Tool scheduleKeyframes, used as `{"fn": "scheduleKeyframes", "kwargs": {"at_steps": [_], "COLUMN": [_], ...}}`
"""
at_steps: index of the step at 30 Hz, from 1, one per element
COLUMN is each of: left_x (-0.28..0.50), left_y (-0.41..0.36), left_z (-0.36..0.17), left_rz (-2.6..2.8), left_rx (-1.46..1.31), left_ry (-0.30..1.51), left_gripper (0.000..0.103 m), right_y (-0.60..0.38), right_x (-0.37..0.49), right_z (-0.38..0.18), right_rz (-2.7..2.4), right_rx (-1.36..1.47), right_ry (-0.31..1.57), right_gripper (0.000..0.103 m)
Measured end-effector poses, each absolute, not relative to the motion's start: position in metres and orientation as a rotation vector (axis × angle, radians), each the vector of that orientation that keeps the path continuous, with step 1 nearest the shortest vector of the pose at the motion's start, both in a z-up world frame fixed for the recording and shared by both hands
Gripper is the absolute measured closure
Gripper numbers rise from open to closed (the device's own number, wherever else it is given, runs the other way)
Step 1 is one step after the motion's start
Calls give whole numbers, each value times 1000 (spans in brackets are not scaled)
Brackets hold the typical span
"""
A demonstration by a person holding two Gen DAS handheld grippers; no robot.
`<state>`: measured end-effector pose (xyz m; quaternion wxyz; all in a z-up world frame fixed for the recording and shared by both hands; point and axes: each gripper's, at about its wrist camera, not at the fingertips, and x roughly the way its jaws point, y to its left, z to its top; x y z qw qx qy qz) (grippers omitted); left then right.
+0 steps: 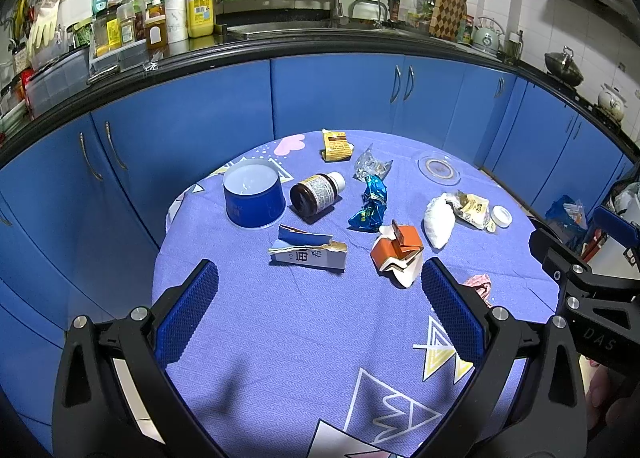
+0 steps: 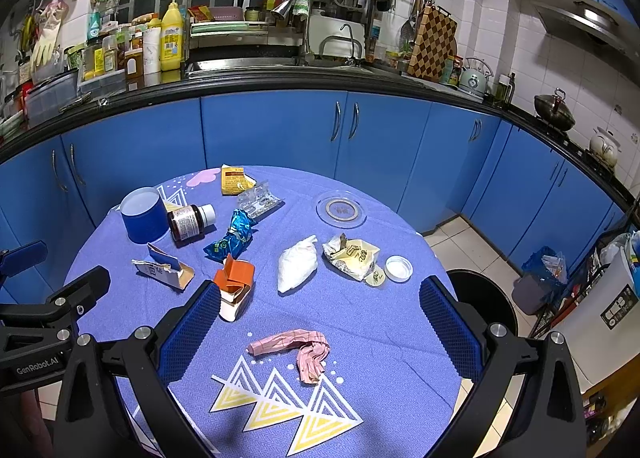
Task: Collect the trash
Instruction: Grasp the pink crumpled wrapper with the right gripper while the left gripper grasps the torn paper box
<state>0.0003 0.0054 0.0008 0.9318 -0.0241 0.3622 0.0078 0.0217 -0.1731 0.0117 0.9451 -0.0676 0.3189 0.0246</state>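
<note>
Trash lies scattered on a round table with a blue cloth (image 1: pixel 304 338). My left gripper (image 1: pixel 320 290) is open above the near cloth, just short of a torn white carton (image 1: pixel 308 256) and a crushed orange box (image 1: pixel 398 254). My right gripper (image 2: pixel 320 306) is open over a crumpled pink paper (image 2: pixel 296 348). Further out lie a blue foil wrapper (image 1: pixel 370 204), a brown bottle (image 1: pixel 318 194), a white wad (image 2: pixel 298 268), a yellow wrapper (image 2: pixel 352 256), a white lid (image 2: pixel 399 269), a clear bag (image 2: pixel 260 200) and a yellow packet (image 2: pixel 234 180).
A blue round tin (image 1: pixel 254 196) and a clear glass coaster (image 2: pixel 340 210) also sit on the table. A black bin (image 2: pixel 484 298) stands on the floor at the table's right edge. Blue cabinets (image 1: pixel 340 94) and a crowded counter run behind.
</note>
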Motion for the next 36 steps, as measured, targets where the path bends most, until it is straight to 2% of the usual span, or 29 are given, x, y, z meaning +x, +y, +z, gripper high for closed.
{"fn": "scheduleKeyframes", "kwargs": {"at_steps": [13, 23, 36], "left_x": [4, 21, 68], "left_y": [8, 22, 49], "left_z": [-12, -41, -87], "left_rz": [23, 8, 19], "left_rx": [-69, -104, -209], "left_ry": [765, 813, 942], "left_gripper": [3, 3, 3], "right_y": [-179, -172, -187], "right_x": [27, 43, 82], "right_z": [-9, -65, -116], "right_rz": [60, 225, 166], "right_rx": [-124, -96, -5], "right_ry": [709, 874, 1069], "right_gripper": [6, 6, 6]}}
